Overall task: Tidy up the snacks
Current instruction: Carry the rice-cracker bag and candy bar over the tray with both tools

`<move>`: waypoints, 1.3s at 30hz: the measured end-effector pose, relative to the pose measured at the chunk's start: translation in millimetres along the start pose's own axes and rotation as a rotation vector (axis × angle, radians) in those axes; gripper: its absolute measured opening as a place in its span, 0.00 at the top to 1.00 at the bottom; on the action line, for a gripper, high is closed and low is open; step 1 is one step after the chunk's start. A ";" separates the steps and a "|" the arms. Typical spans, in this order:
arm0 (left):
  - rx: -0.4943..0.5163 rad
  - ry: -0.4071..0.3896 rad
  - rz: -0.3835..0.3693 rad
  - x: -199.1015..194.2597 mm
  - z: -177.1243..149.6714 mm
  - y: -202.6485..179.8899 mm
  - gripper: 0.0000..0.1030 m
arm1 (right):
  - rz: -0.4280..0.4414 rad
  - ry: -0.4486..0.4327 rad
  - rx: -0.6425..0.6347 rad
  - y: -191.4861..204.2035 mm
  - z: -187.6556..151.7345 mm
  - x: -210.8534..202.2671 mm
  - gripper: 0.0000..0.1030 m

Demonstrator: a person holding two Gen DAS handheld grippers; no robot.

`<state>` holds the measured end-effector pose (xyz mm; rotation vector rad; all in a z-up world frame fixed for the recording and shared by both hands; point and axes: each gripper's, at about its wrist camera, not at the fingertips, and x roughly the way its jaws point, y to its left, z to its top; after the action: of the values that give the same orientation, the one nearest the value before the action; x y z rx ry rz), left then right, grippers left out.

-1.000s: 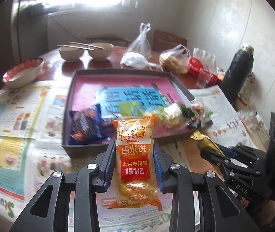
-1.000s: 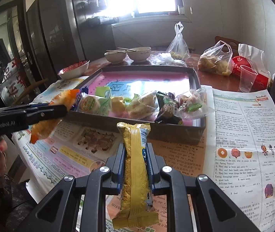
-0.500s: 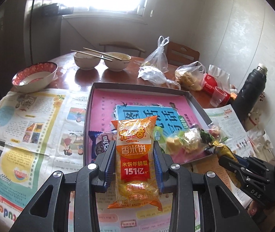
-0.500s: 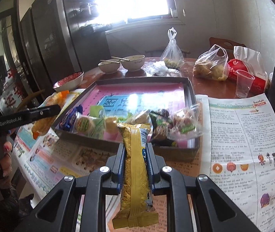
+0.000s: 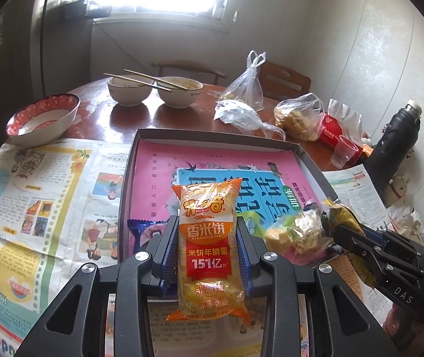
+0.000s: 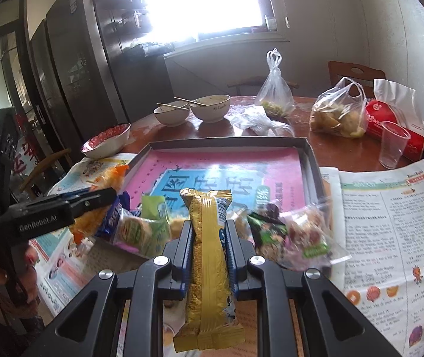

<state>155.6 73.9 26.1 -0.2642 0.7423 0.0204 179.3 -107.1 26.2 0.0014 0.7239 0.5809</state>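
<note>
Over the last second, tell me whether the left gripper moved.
Yes. The left gripper rose and advanced over the tray; the tray's near rim has dropped behind its fingers.

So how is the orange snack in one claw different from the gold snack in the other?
The orange snack in the left claw is wide, with a red label and big white writing. The gold snack in the right claw is narrower, plain gold with a blue strip along one side. Both are sealed packets, each squeezed between a claw's fingers.

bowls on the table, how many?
3. Two white bowls sit side by side at the far edge, one left of the other, with chopsticks across them. A red-patterned bowl sits at far left.
</note>
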 end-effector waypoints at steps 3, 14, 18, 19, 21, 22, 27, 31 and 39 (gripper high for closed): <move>0.001 0.007 -0.003 5.8 1.2 0.1 0.65 | 0.001 0.005 0.005 1.4 5.3 7.4 0.80; 0.012 0.015 -0.015 20.2 4.9 0.2 0.65 | 0.029 0.034 0.044 4.8 16.6 38.5 0.80; 0.019 0.014 -0.014 24.0 6.8 -0.9 0.65 | 0.038 0.046 0.039 8.7 18.7 47.5 0.80; 0.021 0.014 -0.014 24.9 7.2 -1.4 0.65 | 0.036 0.049 0.039 9.4 18.8 49.1 0.80; 0.028 0.014 -0.012 26.7 7.8 -3.0 0.65 | 0.034 0.055 0.036 10.2 19.1 52.5 0.80; 0.030 0.014 -0.014 27.6 8.2 -3.9 0.65 | 0.032 0.058 0.037 10.0 18.8 54.0 0.80; 0.038 0.016 -0.019 30.8 9.3 -7.0 0.65 | 0.014 0.067 0.038 8.4 18.1 58.3 0.80; 0.045 0.018 -0.018 32.2 9.0 -9.1 0.64 | 0.008 0.070 0.044 6.8 16.8 59.2 0.79; 0.044 0.018 -0.014 32.7 9.4 -10.6 0.64 | -0.004 0.066 0.053 5.3 14.2 55.2 0.77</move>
<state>187.2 63.5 13.3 -0.2281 0.7575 -0.0118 218.6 -72.2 3.5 0.0301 0.8032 0.5597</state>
